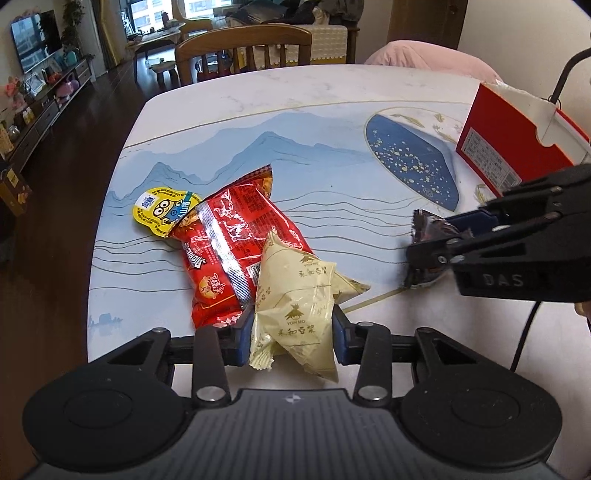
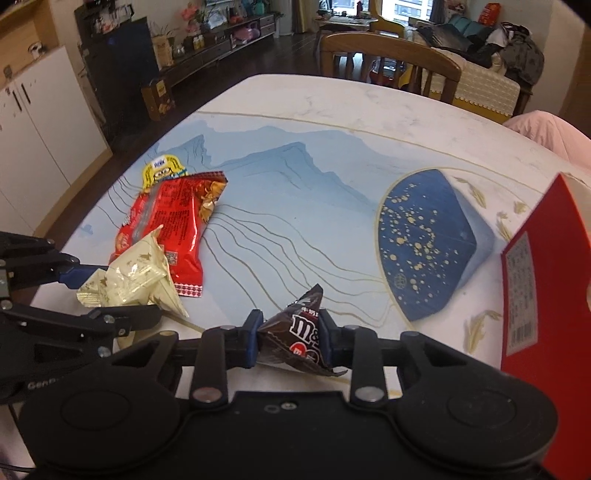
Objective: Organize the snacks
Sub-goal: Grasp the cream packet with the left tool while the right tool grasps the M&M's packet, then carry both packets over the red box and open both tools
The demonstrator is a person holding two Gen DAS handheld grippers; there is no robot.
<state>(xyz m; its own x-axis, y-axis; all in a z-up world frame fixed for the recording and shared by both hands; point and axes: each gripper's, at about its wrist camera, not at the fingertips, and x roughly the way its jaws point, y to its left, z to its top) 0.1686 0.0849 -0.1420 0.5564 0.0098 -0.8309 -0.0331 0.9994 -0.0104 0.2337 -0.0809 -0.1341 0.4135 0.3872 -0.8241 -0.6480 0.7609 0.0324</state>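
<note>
Left gripper (image 1: pixel 291 332): pads clamped on cream soy-milk packet (image 1: pixel 295 314), likely pressing. Right gripper (image 2: pixel 290 338): fingers pinched tight on brown candy bag (image 2: pixel 299 332), lifted off table (image 2: pixel 295 192).

Both views are evenly and softly lit; daylight enters through the windows (image 1: pixel 207 7) at the far end of the room; the panes are blown out to near white; glare streaks the red snack bag (image 1: pixel 229 236); shadows on the bench (image 1: pixel 332 110) are faint; fisheye bending curves the bench edge and darkens the corners; the right claw (image 1: pixel 424 254) is motion-blurred in the left view.
</note>
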